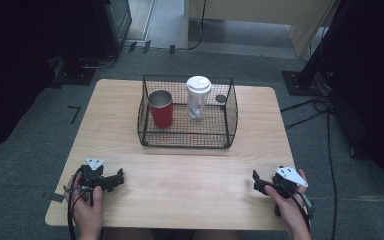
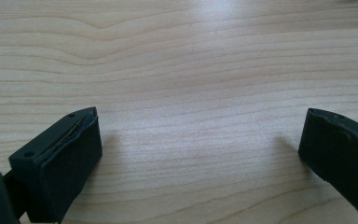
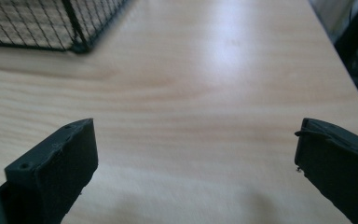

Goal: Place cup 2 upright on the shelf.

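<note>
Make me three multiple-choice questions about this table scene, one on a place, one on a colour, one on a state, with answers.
1. Where does the red cup stand?
A. in the wire basket
B. on bare table
C. on the floor

2. What colour is the lid of the clear bottle?
A. black
B. white
C. blue

3. How are the left hand-held gripper jaws?
A. shut
B. gripping a cup
C. open, empty

Answers: 1 A, mesh walls surround it; 2 B, the cap is white; 3 C, wood shows between the jaws.

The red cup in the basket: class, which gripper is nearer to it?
Left. The left gripper lies in front of the red cup, slightly left; the right gripper rests farther off at the front right.
</note>
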